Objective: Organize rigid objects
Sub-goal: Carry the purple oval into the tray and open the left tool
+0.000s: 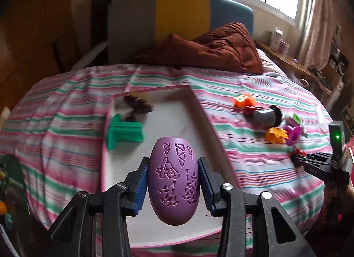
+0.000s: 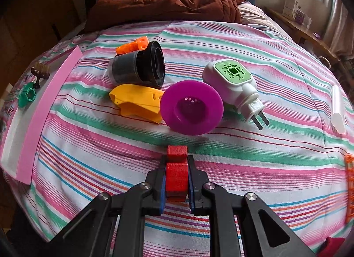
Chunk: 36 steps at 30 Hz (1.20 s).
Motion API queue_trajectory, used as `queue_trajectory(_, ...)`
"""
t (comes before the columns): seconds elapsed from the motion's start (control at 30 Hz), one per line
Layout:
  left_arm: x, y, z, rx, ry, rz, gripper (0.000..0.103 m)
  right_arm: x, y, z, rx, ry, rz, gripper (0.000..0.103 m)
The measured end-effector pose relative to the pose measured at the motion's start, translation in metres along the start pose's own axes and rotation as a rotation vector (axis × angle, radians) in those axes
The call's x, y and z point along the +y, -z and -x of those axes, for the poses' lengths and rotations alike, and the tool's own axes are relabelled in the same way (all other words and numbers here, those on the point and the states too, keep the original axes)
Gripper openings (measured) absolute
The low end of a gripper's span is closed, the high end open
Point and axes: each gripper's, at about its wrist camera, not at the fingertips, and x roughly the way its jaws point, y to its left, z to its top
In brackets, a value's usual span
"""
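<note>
Over the white tray [image 1: 199, 110] on the striped bed [image 1: 66, 110]: left claw [image 1: 173, 182] clamped on a purple egg-shaped shell [image 1: 173, 179], blue pads [image 1: 139, 188] pressing its two long sides, shell hanging clear of the tray floor. Already lying in the tray: a green ribbed piece [image 1: 124, 134] and a dark brush-like thing [image 1: 138, 103], both blurred. Looks like hard, hollow plastic with a cut-out pattern, so probably light, stiff and smooth; curved flanks likely slippery, best gripped across the widest middle, as now, and not squeezed hard, since the thin pierced wall might crack.

Near the bed's front edge: right claw [image 2: 177, 181] shut tight on a small red block [image 2: 176, 172], flat faces against the pads, seemingly just above the cover. Appears solid, rigid, light and easy to hold by those parallel sides.

Still loose on the bed, clustered together: black cup-shaped filter [image 2: 141, 66], orange cube piece [image 2: 132, 46], yellow casing [image 2: 137, 102], purple funnel-like disc [image 2: 191, 107], white plug-in device with green top [image 2: 232, 86]. White tube [image 2: 338, 108] well apart at the right.
</note>
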Motion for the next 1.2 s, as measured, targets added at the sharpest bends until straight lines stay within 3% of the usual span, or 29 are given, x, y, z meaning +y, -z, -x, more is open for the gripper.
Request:
queue_trajectory(0.23, 0.057, 0.011, -0.013, 0.074, -0.006, 0.128, 0.043, 0.002, 0.001, 0.000, -0.007, 0.007, -0.003, 0.015)
queue_trajectory(0.4, 0.075, 0.010, -0.030, 0.114, 0.004, 0.174, 0.043, 0.002, 0.000, -0.001, -0.007, 0.008, -0.006, 0.015)
queue_trajectory(0.87, 0.070, -0.011, -0.085, 0.149, -0.032, 0.102, 0.043, 0.002, 0.000, -0.002, -0.006, 0.014, -0.007, 0.015)
queue_trajectory(1.2, 0.065, -0.013, -0.068, 0.080, -0.091, 0.074, 0.044, 0.004, 0.000, -0.002, -0.005, 0.023, 0.004, 0.015)
